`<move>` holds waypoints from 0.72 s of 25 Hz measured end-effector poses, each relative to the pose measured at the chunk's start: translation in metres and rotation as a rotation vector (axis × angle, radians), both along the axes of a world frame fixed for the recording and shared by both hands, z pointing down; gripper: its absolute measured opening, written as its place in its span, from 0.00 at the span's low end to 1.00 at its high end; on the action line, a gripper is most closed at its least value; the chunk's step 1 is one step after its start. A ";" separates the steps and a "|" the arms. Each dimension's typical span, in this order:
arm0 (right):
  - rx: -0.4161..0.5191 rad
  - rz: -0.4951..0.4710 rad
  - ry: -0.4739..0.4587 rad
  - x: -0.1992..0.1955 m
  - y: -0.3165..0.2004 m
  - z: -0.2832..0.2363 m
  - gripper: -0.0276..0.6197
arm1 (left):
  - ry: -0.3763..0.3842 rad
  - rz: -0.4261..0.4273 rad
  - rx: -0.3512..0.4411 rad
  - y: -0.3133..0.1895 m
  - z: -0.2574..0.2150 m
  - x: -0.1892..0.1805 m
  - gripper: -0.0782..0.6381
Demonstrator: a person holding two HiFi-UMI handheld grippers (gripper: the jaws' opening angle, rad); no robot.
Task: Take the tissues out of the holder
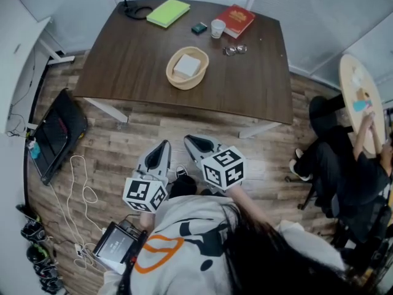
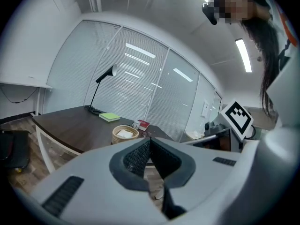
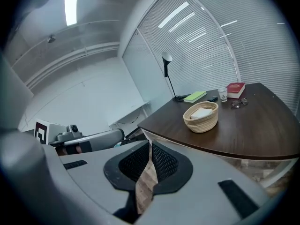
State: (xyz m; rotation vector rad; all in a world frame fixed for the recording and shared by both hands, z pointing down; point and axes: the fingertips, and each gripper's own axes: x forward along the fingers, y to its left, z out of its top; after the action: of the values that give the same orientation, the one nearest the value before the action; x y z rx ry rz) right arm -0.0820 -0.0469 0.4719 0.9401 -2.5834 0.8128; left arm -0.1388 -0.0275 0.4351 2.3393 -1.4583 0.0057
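Observation:
A woven basket holder (image 1: 172,77) stands mid-table on the dark brown table (image 1: 129,60), with white folded tissues (image 1: 187,65) inside. Both grippers hang over the wooden floor in front of the table's near edge, well apart from the basket. The left gripper (image 1: 164,145) is shut, its tips touching with nothing between them; its own view shows the basket (image 2: 125,134) far ahead. The right gripper (image 1: 190,141) is beside it, also shut and empty. In the right gripper view (image 3: 150,145) the basket (image 3: 201,117) and tissues (image 3: 202,111) lie ahead to the right.
At the table's far edge lie a green notebook (image 1: 168,12), a red book (image 1: 236,19), a white cup (image 1: 217,27), glasses (image 1: 234,50) and a lamp base (image 1: 136,9). A seated person (image 1: 344,165) is at the right. A black case (image 1: 55,134) and white cable (image 1: 80,189) lie on the floor at left.

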 end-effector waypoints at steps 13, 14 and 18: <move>0.001 0.038 0.041 -0.033 -0.024 0.002 0.08 | 0.039 0.073 0.002 -0.042 0.004 -0.028 0.11; -0.001 0.044 0.044 -0.032 -0.025 0.003 0.08 | 0.043 0.082 0.001 -0.043 0.005 -0.025 0.11; -0.008 0.077 0.057 -0.022 -0.030 0.006 0.08 | 0.053 0.117 -0.013 -0.049 0.011 -0.016 0.11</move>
State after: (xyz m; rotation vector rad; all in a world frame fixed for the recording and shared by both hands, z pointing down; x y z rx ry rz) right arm -0.1036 -0.0773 0.4783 1.0509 -2.5074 0.8041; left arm -0.1546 -0.0770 0.4461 2.3921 -1.2909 -0.0155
